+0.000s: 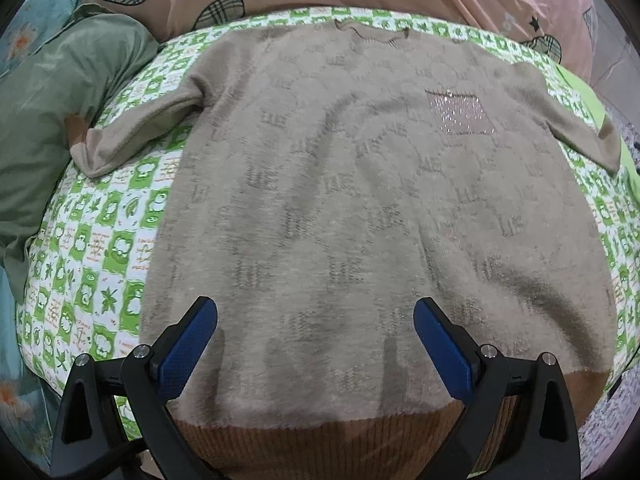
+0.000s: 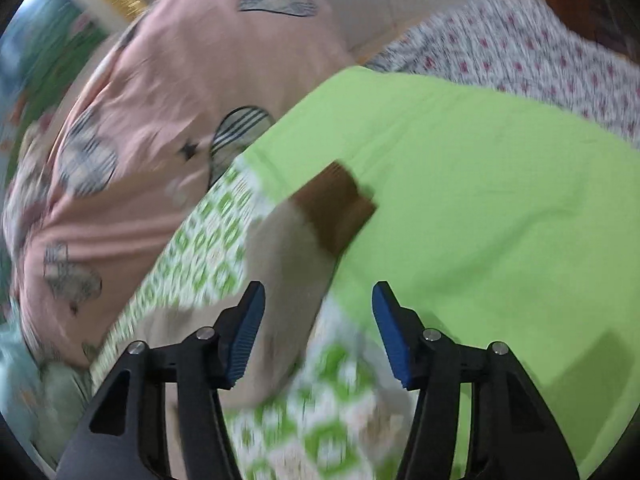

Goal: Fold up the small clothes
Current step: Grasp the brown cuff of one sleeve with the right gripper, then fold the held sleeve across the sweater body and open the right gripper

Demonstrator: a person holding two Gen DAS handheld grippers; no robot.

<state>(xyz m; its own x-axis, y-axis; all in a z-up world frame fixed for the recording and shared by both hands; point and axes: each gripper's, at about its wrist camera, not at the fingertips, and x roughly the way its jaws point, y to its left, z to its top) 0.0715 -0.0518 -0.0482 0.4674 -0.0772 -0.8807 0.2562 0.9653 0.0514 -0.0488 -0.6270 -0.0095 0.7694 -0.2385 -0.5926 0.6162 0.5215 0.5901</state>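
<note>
Right wrist view blurs sweater sleeve (image 2: 288, 248) (brown cuff (image 2: 338, 208) discernible).

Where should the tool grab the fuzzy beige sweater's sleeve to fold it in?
Probably at the brown ribbed cuff of the sweater's sleeve. It lies flat at the sleeve's far end, on the plain green cloth. Bring the right tool from the outer side, pads above and below the cuff, then carry it across the body.

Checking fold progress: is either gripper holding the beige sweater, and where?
Neither. The left gripper is open above the beige knit sweater; the right gripper is open near its brown-cuffed sleeve.
</note>
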